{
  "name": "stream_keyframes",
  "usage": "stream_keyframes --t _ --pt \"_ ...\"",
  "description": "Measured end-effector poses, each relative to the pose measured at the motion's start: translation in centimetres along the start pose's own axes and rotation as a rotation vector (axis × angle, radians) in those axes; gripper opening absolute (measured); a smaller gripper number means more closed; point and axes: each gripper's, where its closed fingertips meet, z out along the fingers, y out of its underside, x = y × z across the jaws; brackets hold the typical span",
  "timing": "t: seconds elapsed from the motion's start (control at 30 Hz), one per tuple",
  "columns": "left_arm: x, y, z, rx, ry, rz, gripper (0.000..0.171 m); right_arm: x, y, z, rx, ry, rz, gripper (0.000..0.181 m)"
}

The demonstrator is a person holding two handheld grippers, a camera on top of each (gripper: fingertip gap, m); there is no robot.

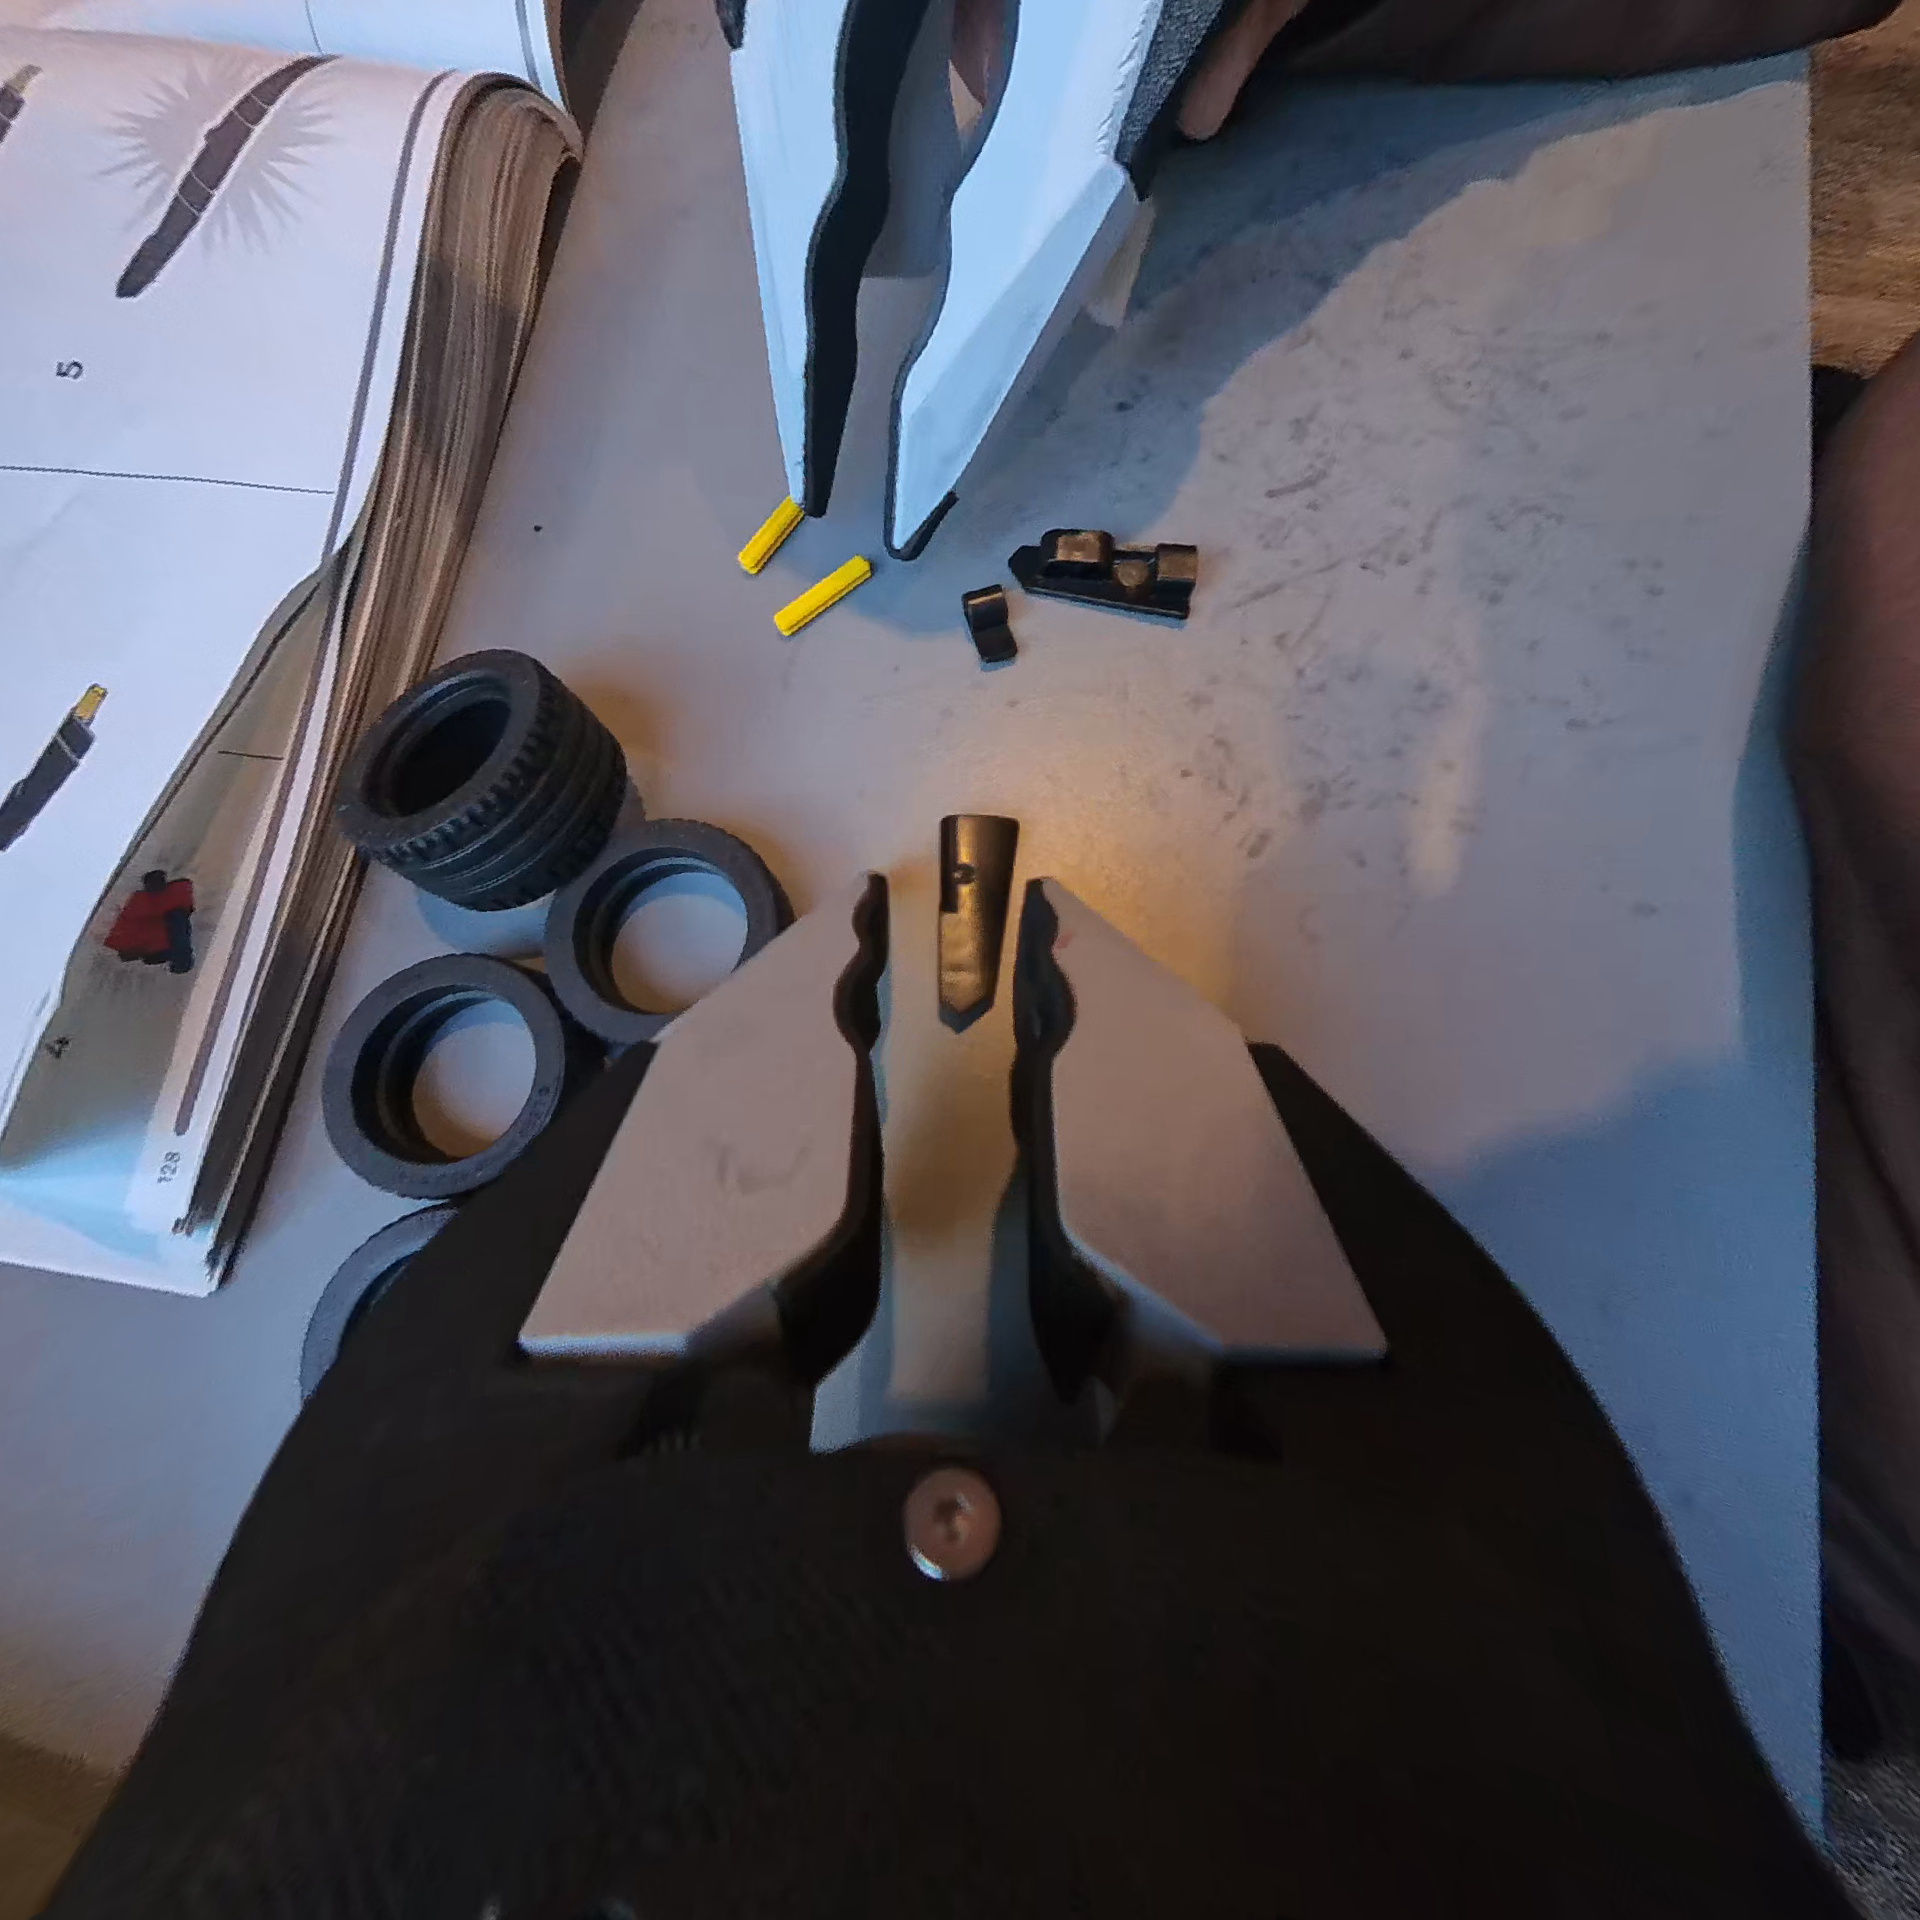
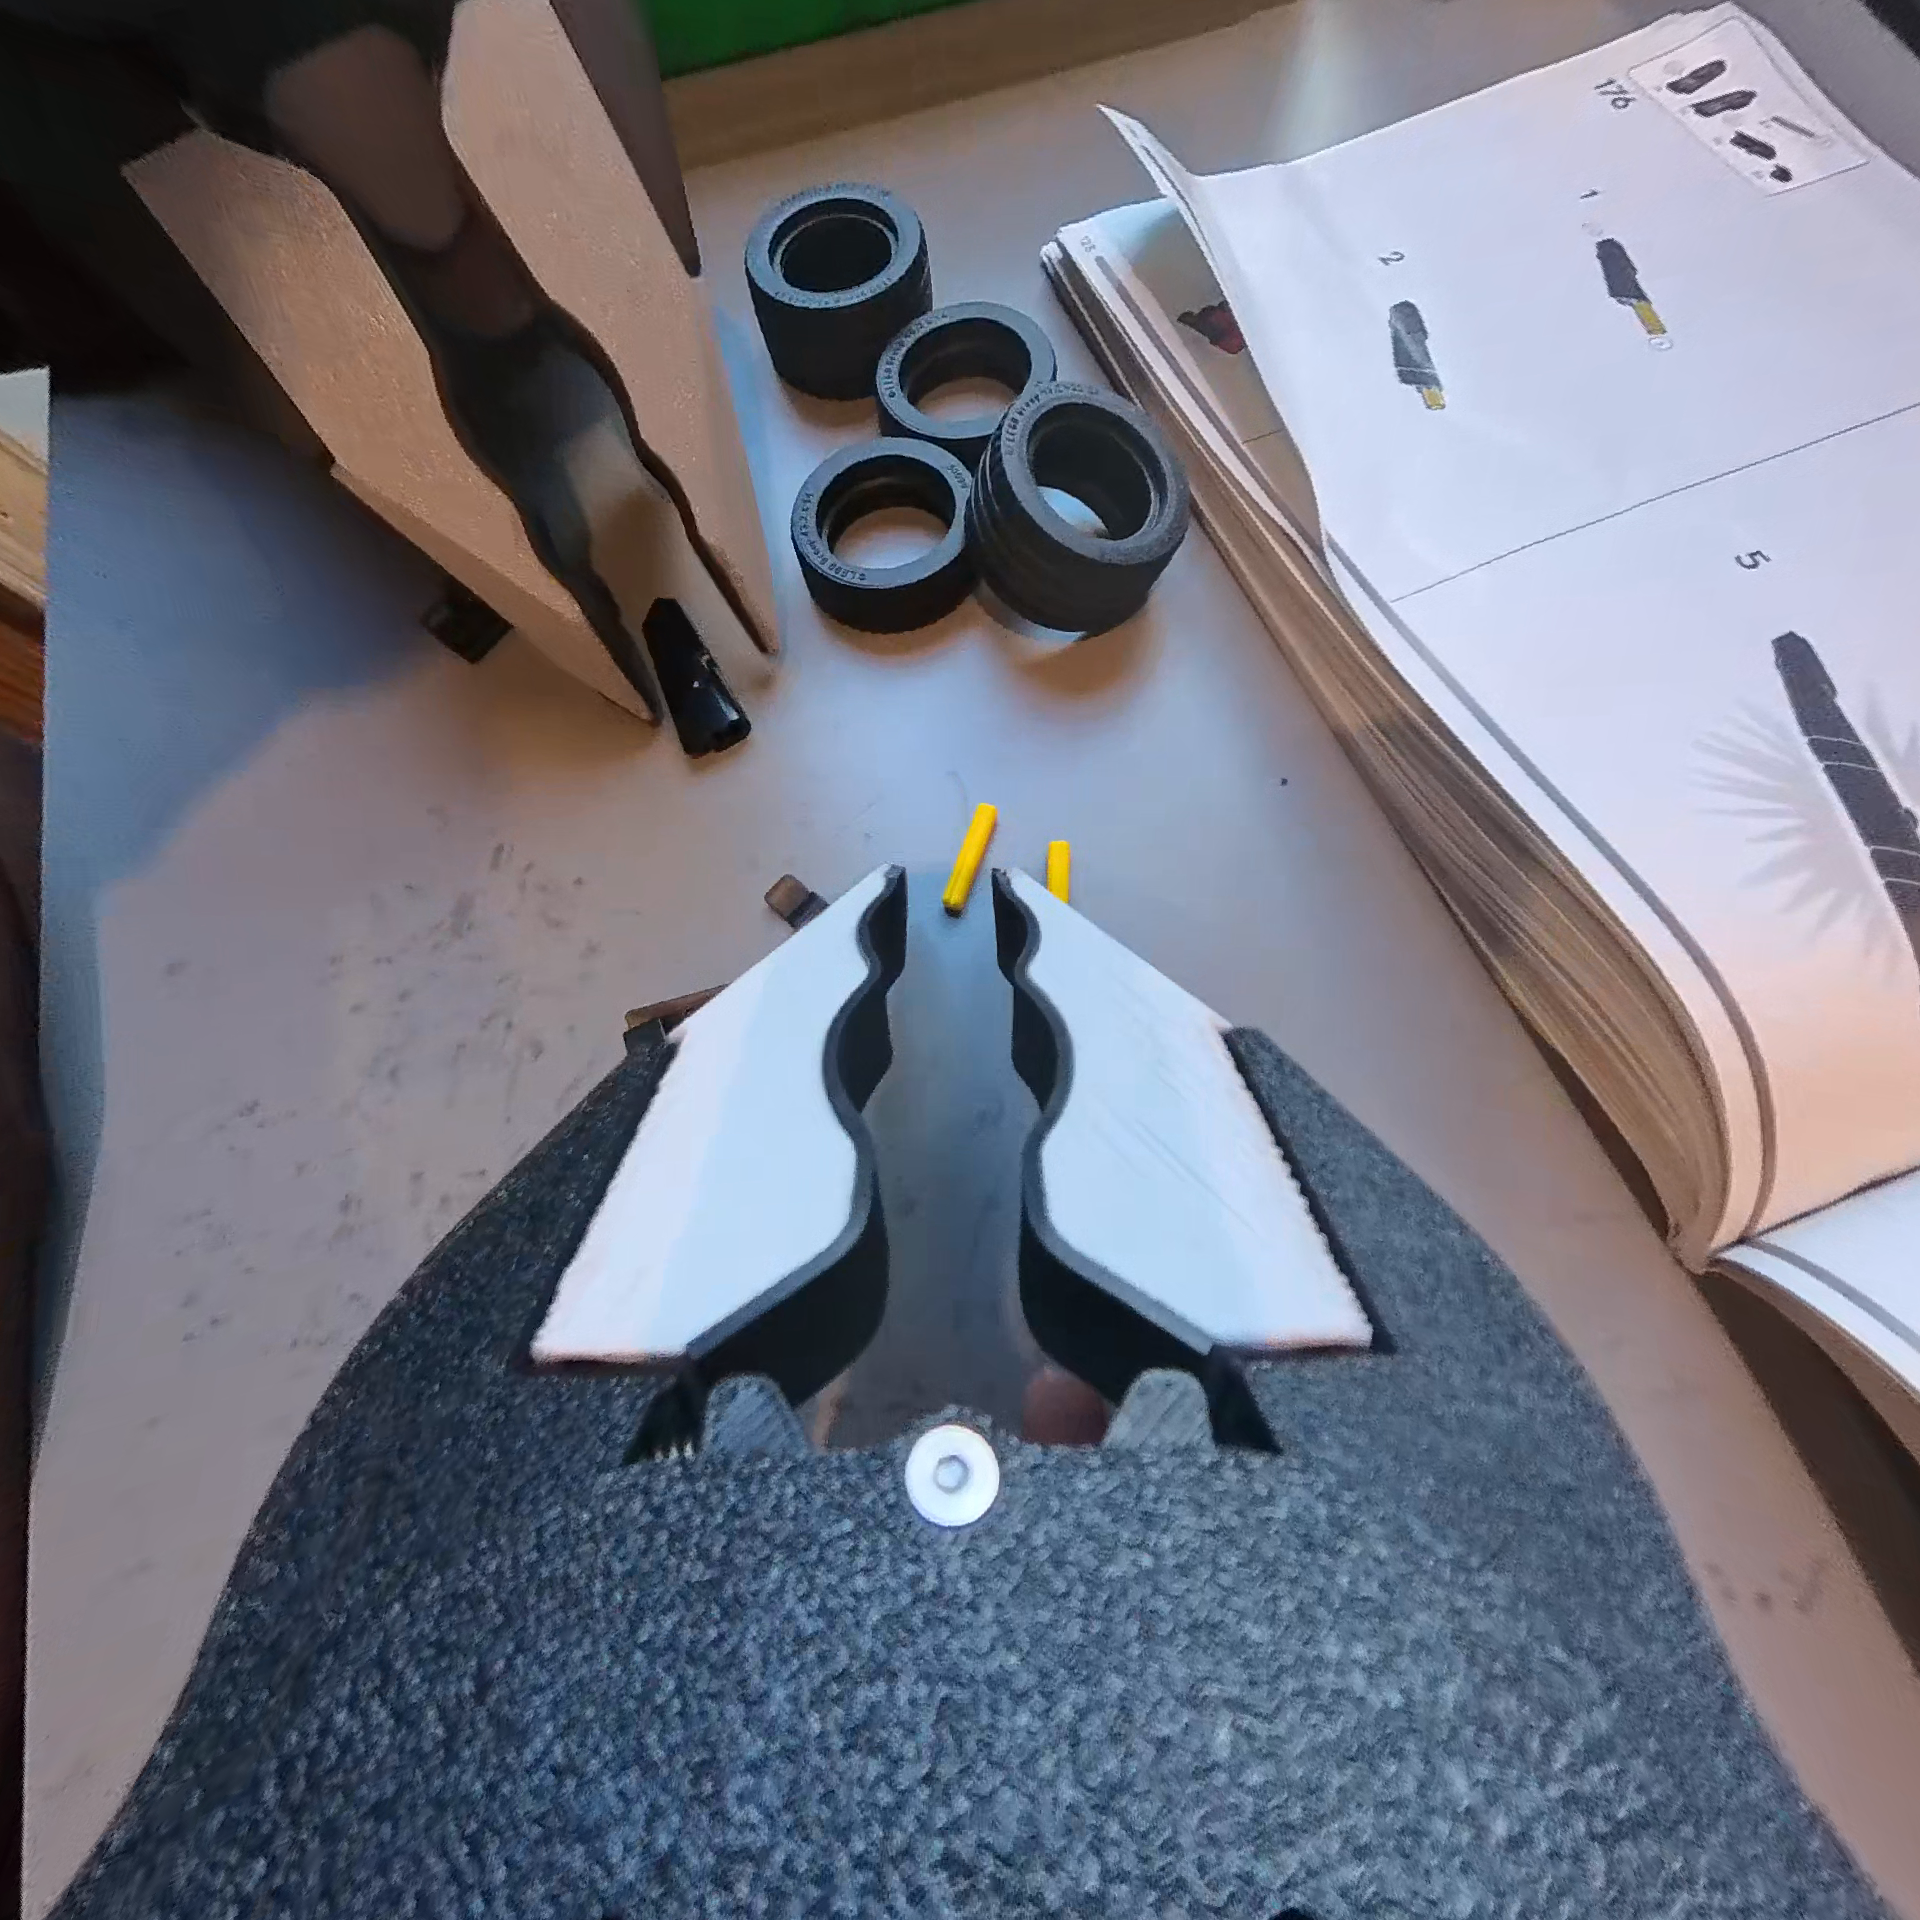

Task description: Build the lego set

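Observation:
My left gripper (image 1: 958,883) is open, low over the grey table (image 1: 1403,831). Its fingers stand on either side of a black tapered lego piece (image 1: 975,925) and do not clearly touch it. The piece also shows in the right wrist view (image 2: 694,675) between the left gripper's tips (image 2: 709,677). My right gripper (image 2: 948,878) is open, with one yellow pin (image 2: 969,857) lying just off the gap between its tips. A second yellow pin (image 2: 1058,871) lies beside its right finger. In the left wrist view the right gripper (image 1: 862,525) stands over both pins (image 1: 771,533) (image 1: 821,594).
Several black tyres (image 2: 883,530) (image 1: 483,779) lie clustered beside the open instruction book (image 2: 1558,520) (image 1: 208,520). A black lego sub-assembly (image 1: 1112,571) and a small black curved piece (image 1: 989,621) lie near the right gripper. The table's edge (image 1: 1813,727) runs down the right side. My hands' fingertips stand some 8 centimeters from each other.

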Motion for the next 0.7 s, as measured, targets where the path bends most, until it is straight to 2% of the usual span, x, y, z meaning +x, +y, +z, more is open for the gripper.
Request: stream_keyframes --t 0.3,0.53,0.63,0.7 --pt "-0.5 0.6 -0.3 -0.007 0.019 -0.039 0.028 -0.1 0.4 0.4 -0.042 0.0 -0.016 0.012" --pt "-0.4 0.4 -0.2 0.001 0.029 -0.038 0.025 0.2 0.5 1.1 -0.075 0.007 -0.029 0.012" --pt "-0.4 0.4 -0.1 0.008 0.036 -0.045 0.024 -0.1 0.4 1.3 -0.076 -0.026 -0.037 0.002" --pt "-0.5 0.3 -0.1 0.01 0.029 -0.044 0.02 -0.2 0.3 1.4 -0.076 -0.034 -0.049 0.002"
